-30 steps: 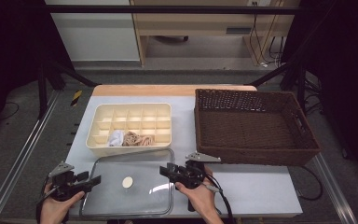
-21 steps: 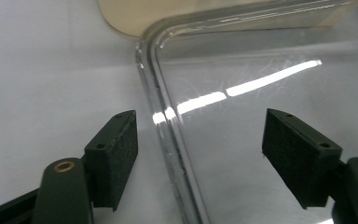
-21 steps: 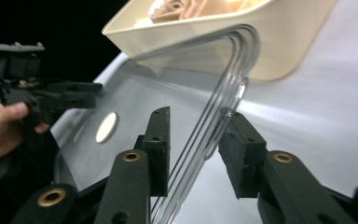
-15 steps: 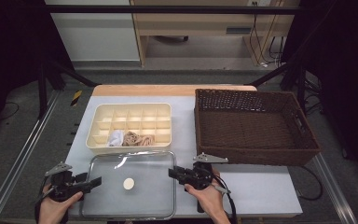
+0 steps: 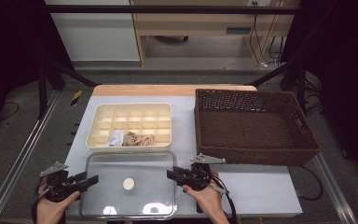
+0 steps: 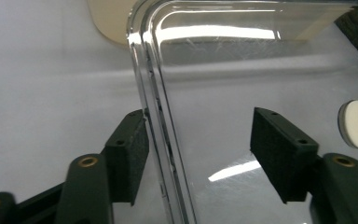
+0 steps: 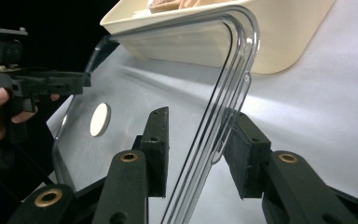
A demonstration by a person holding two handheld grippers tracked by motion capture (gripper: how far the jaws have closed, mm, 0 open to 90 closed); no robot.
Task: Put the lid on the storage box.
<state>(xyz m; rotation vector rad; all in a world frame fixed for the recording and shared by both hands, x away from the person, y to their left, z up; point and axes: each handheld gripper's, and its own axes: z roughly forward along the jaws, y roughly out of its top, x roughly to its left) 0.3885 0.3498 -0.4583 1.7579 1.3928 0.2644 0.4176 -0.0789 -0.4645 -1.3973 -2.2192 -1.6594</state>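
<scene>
— So, where is the clear lid [image 5: 129,184] right now?

— Flat on the grey table [image 5: 261,186], just in front of the cream divided tray [image 5: 131,124]. It has a white round disc [image 5: 128,183] near its middle. The brown wicker basket [image 5: 254,126] sits to the right of the tray.

— And the left gripper [image 6: 200,158]?

— Its jaws straddle the lid's left rim. The outer pad touches the rim while the inner pad stands well off over the lid, so it is released, not clamped. The jaws have just been closing.

— The right gripper [image 7: 198,149]?

— It straddles the lid's right rim. One pad lies against the rim, the other is a little off it, so no firm grasp. Its jaws have just been opening slightly.

— What's in the tray?

— Some white and tan cloth pieces [image 5: 130,138] in the front compartments.
</scene>
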